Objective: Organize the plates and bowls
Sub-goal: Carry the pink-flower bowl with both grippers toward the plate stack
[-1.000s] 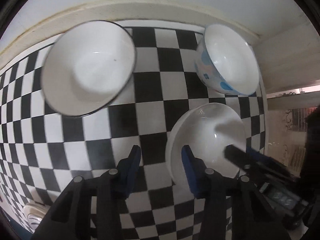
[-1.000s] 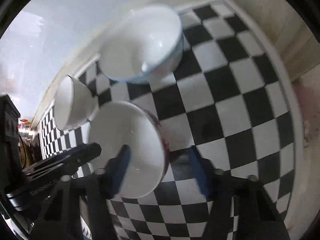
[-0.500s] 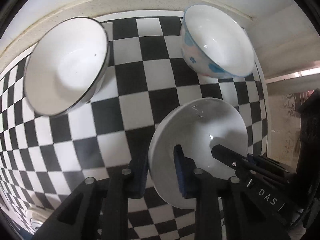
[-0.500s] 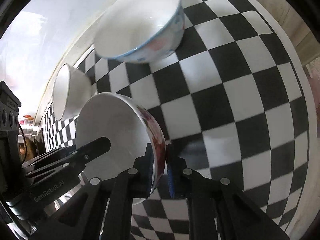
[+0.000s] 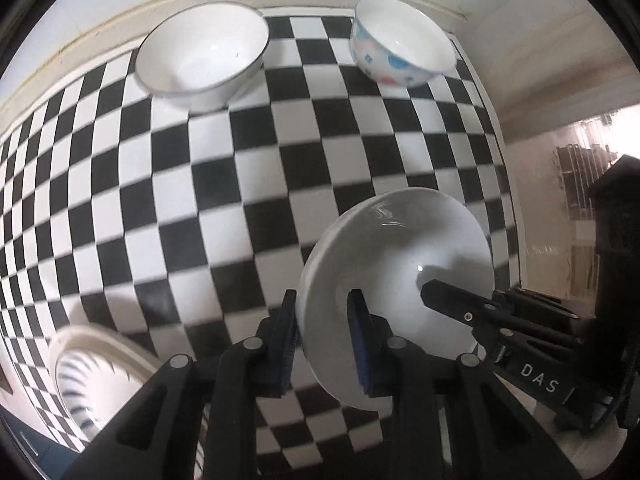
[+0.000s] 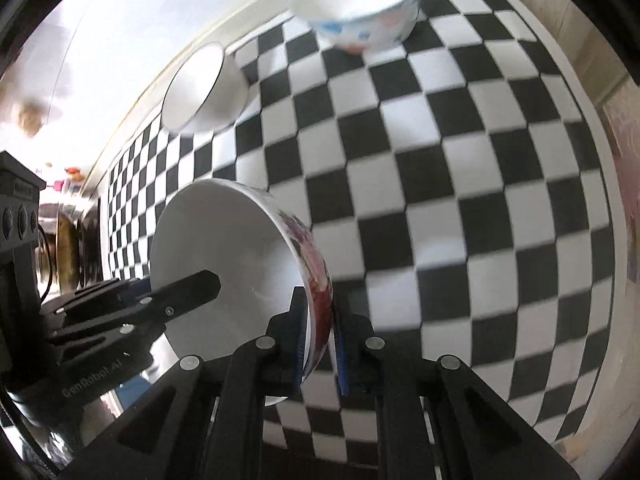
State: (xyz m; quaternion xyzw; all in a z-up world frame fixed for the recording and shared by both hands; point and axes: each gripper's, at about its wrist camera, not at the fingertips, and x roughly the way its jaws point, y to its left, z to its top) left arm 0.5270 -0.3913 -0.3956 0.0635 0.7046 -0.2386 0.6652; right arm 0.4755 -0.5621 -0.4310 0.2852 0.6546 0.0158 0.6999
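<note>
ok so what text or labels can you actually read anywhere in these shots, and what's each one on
"DAS": white letters on the black body of the right gripper, seen from the left wrist camera; any further letters are cut off.
"GenRobot.AI": faint, blurred lettering on the black body of the left gripper, seen from the right wrist camera; this reading is not certain.
The floral bowl, the white bowl and the blue-patterned bowl carry no readable text, only patterns.

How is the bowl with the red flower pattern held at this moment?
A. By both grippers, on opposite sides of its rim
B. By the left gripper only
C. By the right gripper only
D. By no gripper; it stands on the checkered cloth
A: the left gripper and the right gripper each clamp the rim of the flower-patterned bowl.
</note>
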